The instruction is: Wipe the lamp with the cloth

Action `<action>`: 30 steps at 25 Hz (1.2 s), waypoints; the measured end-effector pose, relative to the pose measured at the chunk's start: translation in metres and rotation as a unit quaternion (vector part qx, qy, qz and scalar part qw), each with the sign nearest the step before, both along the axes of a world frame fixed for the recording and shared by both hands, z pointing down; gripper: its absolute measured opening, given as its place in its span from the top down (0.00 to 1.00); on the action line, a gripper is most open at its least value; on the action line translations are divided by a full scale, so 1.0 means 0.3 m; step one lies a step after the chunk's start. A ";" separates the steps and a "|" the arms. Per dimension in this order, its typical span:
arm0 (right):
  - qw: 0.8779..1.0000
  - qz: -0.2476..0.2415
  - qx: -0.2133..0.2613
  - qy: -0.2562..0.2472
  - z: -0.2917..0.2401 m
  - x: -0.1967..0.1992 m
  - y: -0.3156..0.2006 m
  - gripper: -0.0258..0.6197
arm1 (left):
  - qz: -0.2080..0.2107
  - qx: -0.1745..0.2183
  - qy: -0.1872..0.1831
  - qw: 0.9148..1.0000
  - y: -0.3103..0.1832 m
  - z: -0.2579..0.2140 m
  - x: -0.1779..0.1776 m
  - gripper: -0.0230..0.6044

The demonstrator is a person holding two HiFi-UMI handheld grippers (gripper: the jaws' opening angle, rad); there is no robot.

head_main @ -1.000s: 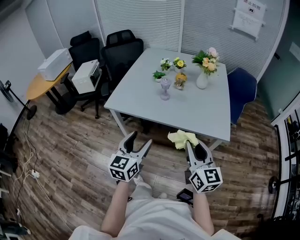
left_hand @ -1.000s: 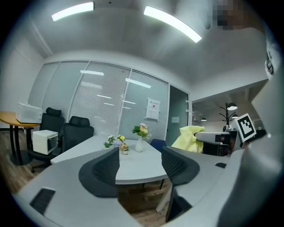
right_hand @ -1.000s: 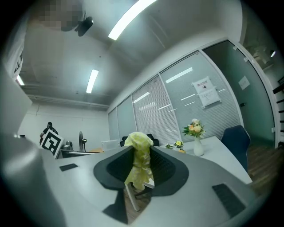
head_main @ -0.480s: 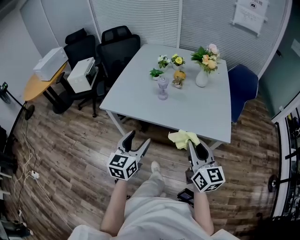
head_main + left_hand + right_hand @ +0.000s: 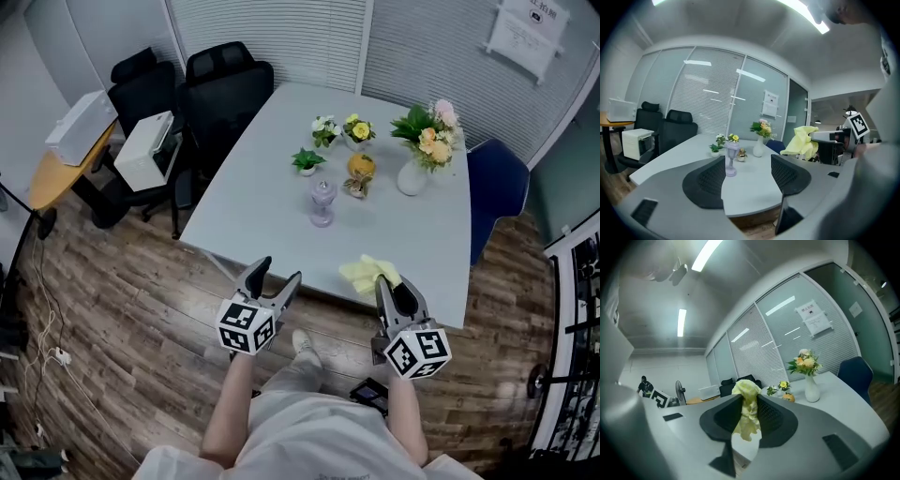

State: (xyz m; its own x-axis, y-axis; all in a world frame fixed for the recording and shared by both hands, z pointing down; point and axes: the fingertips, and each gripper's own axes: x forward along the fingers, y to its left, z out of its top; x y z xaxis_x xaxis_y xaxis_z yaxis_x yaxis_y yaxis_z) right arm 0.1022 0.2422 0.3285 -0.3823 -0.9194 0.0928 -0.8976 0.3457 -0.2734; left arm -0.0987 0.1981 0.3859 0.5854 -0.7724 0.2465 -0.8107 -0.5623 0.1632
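— Yellow cloth (image 5: 368,273) clamped in the right claw (image 5: 390,283), bunched up past the tips, with a loose tail hanging under them.

— And the left claw (image 5: 279,273)?

— Spread apart, holding nothing; only table (image 5: 253,197) showing through the gap.

— Lamp (image 5: 322,202)?

— Small, pale purple, upright on the table, well ahead of both claws and roughly between their two lines. Seen from the left gripper view, just beside the inner edge of that claw's left jaw. Touched by neither.

— So, approach only, no wiping yet. Best way in?

— Probably carry the right claw forward and a little leftward over the table edge, cloth first. Keep the squeeze firm; loose folds likely to slip otherwise.

— Neighbours?

— Little flower pots (image 5: 357,131) close around the lamp's far side, and a white vase (image 5: 411,176) of flowers further off, ahead of the right claw. Come in from the near side to stay out of them.

— Tipping risk?

— Real, judging by the narrow stem and small foot. Bring the left claw up first and close it gently low on the stem, then wipe with light strokes down from the shade. Lead with the bunched end of the cloth, never the hard tips.
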 end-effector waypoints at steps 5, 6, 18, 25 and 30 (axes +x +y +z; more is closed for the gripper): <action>1.000 0.002 0.017 0.026 -0.010 -0.018 -0.276 0.80 | 0.031 -0.030 -0.007 0.999 -0.268 0.071 0.041 0.49; 1.000 0.005 0.017 0.025 -0.006 -0.018 -0.324 0.80 | 0.039 -0.037 -0.009 0.999 -0.313 0.091 0.050 0.49; 0.999 0.015 -0.038 0.015 0.093 -0.031 -0.714 0.80 | 0.123 -0.083 -0.033 0.988 -0.631 0.274 0.088 0.47; 1.000 0.004 -0.020 0.018 0.038 -0.053 -0.817 0.81 | 0.159 -0.086 -0.034 0.983 -0.702 0.307 0.110 0.47; 1.000 -0.006 -0.013 0.028 -0.002 -0.052 -0.842 0.81 | 0.184 -0.090 -0.048 0.978 -0.719 0.347 0.142 0.47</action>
State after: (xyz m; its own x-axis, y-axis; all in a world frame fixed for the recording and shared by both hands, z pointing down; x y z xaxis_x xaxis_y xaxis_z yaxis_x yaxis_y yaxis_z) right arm 0.0868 -0.0106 0.3278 -0.3863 -0.9120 0.1380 -0.9078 0.3494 -0.2320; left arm -0.0561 -0.0176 0.4899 0.7833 -0.4526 0.4261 -0.5751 -0.7878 0.2204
